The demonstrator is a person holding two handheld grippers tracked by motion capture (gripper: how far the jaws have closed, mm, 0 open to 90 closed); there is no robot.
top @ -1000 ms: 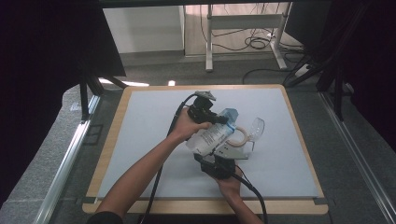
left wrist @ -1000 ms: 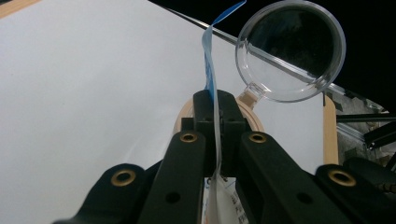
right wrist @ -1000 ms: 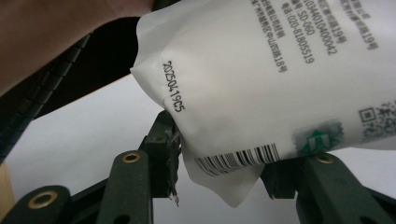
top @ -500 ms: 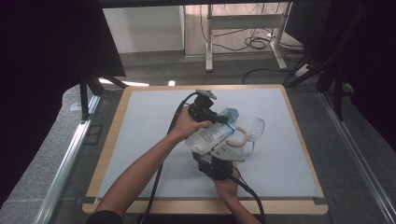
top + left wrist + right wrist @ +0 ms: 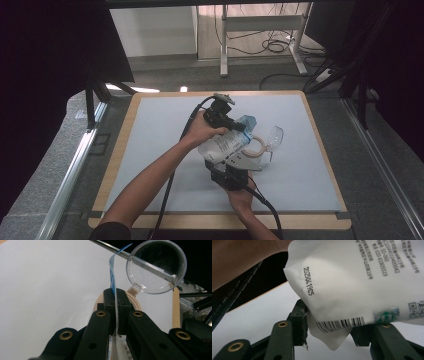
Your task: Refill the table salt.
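Two grippers on one pouch (image 5: 226, 145), left gripper (image 5: 115, 296) pinching its blue edge, right gripper (image 5: 329, 322) seemingly spread around its bottom corner.

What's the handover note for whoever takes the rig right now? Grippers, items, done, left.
Left gripper: shut on the blue top edge of the white pouch, holding it above the mat.
Right gripper: jaws stand either side of the pouch's lower corner by the barcode; I cannot tell whether they grip it.
Clear lidded container: on the grey mat just beyond the pouch, tan rim toward it, clear lid hinged open.
Done: pouch lifted and brought to the container.
Left, likely: open the pouch, which looks sealed so far, and empty it into the container.
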